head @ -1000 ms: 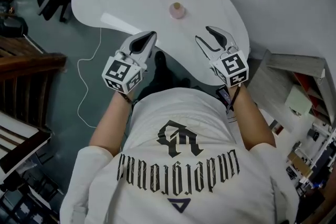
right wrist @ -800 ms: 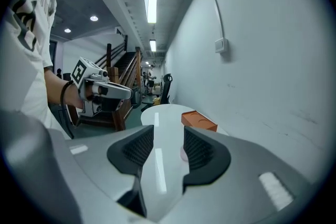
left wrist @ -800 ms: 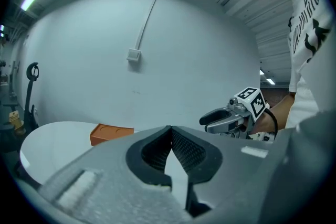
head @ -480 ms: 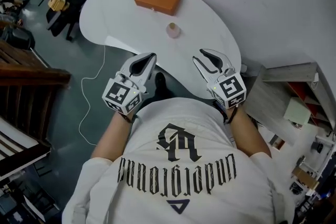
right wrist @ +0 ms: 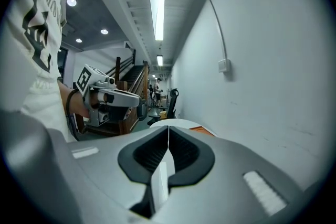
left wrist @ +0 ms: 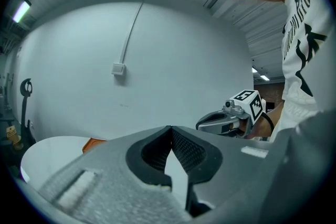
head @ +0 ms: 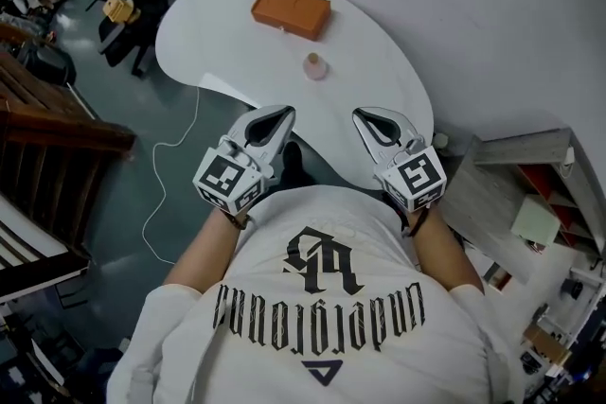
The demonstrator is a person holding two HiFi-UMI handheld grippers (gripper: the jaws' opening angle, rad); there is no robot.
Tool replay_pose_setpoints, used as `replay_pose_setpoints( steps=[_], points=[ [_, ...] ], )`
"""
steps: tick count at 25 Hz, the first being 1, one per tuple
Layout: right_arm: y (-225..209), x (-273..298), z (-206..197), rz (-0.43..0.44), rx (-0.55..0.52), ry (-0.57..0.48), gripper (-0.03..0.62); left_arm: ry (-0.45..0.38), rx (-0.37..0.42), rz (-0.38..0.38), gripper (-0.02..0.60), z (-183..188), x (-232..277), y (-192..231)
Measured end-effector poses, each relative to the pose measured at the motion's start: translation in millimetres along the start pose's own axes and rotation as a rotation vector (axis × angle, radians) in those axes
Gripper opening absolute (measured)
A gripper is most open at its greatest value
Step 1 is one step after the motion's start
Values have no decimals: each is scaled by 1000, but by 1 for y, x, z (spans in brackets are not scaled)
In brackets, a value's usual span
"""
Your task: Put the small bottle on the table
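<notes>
Head view, nearest: matte grey left gripper (head: 281, 114) clenched empty, right gripper (head: 364, 115) just snapped together on nothing, ribbed black pads (right wrist: 185, 150) meeting; beyond, clear of both, small bottle (head: 315, 66), round and pinkish, upright on smooth white kidney-shaped table (head: 218, 24); farthest, flat orange rectangular box (head: 292, 10)

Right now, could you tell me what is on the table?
An orange box and a bottle, standing apart. The left gripper and the right gripper, its empty jaws just closed, hide part of the table's near edge.
</notes>
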State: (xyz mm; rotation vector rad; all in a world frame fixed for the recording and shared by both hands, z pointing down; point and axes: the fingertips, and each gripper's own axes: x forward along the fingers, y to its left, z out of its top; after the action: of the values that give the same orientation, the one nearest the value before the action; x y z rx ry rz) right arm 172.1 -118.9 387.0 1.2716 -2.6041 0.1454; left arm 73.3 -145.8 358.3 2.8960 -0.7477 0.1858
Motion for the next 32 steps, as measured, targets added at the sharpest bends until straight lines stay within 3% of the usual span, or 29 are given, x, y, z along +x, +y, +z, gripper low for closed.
replay_pose_setpoints(
  steps=[3,7,13,21,32],
  points=[
    [6,-12,-2,21,7,-4,2,14,15,-13,8,-3,0,-20],
    [15,-23,-4,56,1,1,1,18,25,38,8,5,-19,-18],
    [18,-40,1,39,18,-19,1,40,36,51,8,11,-29,-22],
    [33,-50,0,7,34,-17,2,51,32,-7,8,1,-37,-38],
    [93,-42,10,-52,32,-2,2,19,-23,0,8,-14,-112,-15]
  ],
)
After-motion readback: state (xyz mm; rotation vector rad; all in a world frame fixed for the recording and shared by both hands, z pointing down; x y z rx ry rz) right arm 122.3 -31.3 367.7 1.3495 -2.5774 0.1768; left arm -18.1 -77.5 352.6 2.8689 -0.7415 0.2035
